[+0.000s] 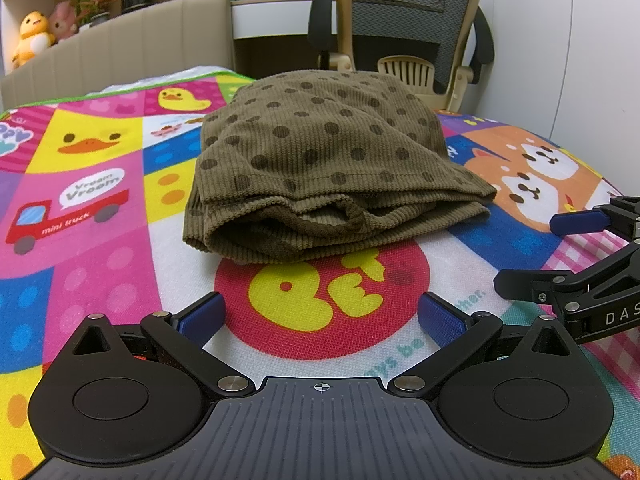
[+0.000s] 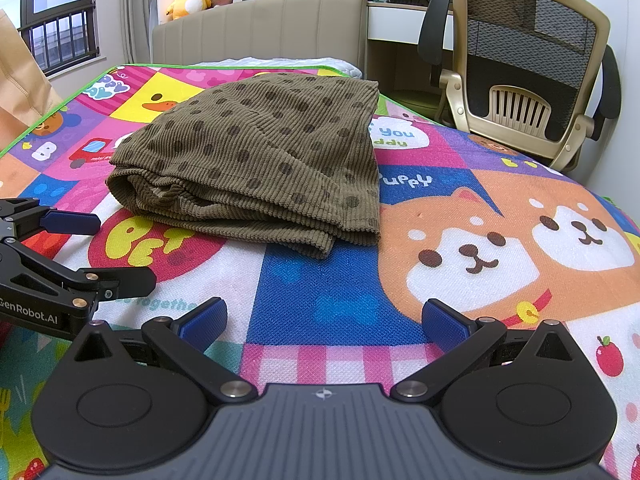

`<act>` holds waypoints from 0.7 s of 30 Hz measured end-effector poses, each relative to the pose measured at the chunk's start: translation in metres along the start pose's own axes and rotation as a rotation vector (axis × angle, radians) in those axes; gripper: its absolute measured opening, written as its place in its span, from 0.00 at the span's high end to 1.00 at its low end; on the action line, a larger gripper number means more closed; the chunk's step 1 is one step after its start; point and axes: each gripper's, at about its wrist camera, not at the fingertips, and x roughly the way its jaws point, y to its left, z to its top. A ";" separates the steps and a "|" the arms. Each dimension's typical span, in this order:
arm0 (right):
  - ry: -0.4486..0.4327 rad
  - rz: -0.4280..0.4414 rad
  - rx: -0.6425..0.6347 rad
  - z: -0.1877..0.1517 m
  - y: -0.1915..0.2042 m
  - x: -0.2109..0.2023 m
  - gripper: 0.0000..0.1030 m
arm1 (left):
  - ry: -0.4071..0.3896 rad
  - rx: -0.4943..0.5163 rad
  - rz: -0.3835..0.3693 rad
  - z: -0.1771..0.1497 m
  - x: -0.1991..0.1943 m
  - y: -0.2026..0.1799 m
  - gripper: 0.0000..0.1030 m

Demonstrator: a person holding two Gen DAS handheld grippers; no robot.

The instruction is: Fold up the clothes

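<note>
Starting at the nine o'clock side of the left wrist view, a bright play mat (image 1: 100,168) printed with ducks and a little truck covers the bed, giving a flat, wide place to work. Behind it at ten o'clock a padded headboard (image 1: 120,48) carries two plush toys (image 1: 40,32), well apart from the work. At the centre, toward twelve o'clock, lies the brown dotted garment (image 1: 320,152), already doubled over into a thick bundle with its layered edges facing the cameras; from how it lies, the folding looks largely done, perhaps with one last tidy or fold left. The left gripper (image 1: 320,316) hangs low at six o'clock, near the bundle's near edge but not touching it, its jaws spread wide and holding nothing, likely so it can slide onto an edge if another fold is wanted. At three o'clock in that view the right gripper (image 1: 560,252) comes in from the side, its jaws also released and empty, near the cloth's right corner. In the right wrist view, the garment (image 2: 260,160) sits at eleven o'clock on the mat, with printed dogs (image 2: 520,248) at two o'clock. A desk chair (image 2: 528,60) stands beyond the bed at one o'clock.
</note>
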 end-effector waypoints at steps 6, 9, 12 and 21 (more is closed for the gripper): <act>-0.003 0.002 0.005 0.000 -0.001 0.000 0.00 | -0.001 0.004 0.001 0.001 0.000 0.000 0.00; -0.003 0.000 0.004 0.000 0.000 0.000 0.00 | 0.019 -0.003 -0.009 0.004 0.001 0.001 0.00; -0.003 0.000 0.005 0.000 -0.001 0.000 0.00 | 0.062 -0.015 0.000 0.008 0.001 -0.001 0.00; -0.004 0.000 0.006 0.000 -0.001 0.000 0.00 | 0.041 -0.044 0.029 0.002 -0.003 -0.004 0.00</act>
